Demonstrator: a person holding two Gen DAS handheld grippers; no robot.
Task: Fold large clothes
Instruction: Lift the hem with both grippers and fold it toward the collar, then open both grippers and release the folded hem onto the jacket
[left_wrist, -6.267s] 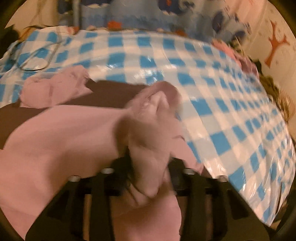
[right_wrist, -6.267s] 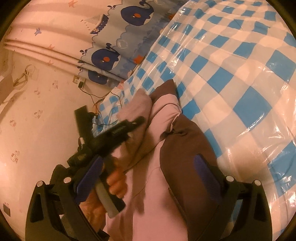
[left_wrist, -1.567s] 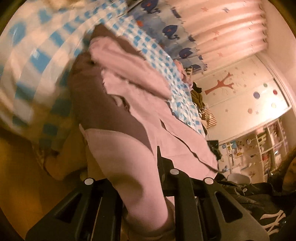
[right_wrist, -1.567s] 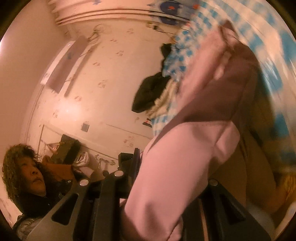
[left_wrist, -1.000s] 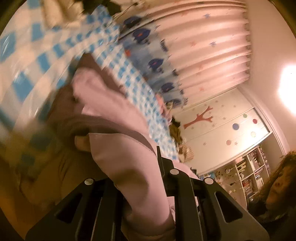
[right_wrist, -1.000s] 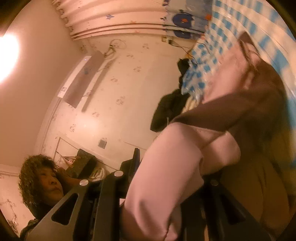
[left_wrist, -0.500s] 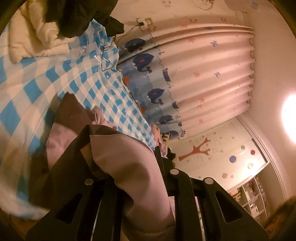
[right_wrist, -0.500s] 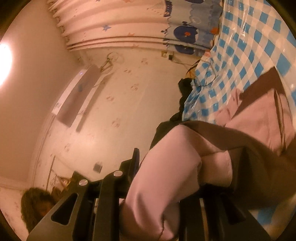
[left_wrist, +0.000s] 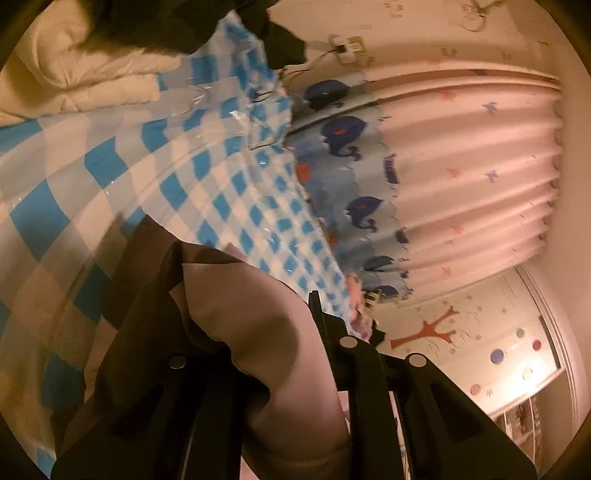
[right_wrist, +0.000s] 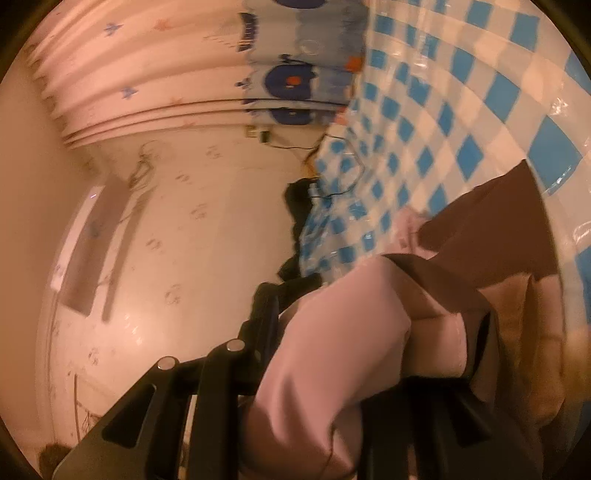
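Note:
A pink and brown garment (left_wrist: 258, 332) bunches between the fingers of my left gripper (left_wrist: 255, 354), which is shut on it. The cloth hangs from the gripper down toward the blue-and-white checked cover (left_wrist: 110, 166). In the right wrist view the same garment (right_wrist: 332, 350) fills my right gripper (right_wrist: 369, 350), which is shut on its pink part; a brown panel (right_wrist: 498, 229) trails onto the checked cover (right_wrist: 461, 110). Both sets of fingertips are hidden by cloth.
A cream quilt (left_wrist: 74, 74) and dark clothing (left_wrist: 166, 26) lie at the far end of the cover. A whale-print curtain (left_wrist: 351, 177) hangs behind. A wall socket with cables (right_wrist: 258, 134) sits on the wall beside the bed. A wardrobe with a tree sticker (left_wrist: 432, 328) stands beyond.
Both grippers have lifted the garment's edge from below the bed's edge up over the checked cover and carried it forward. Both stay shut on the cloth.

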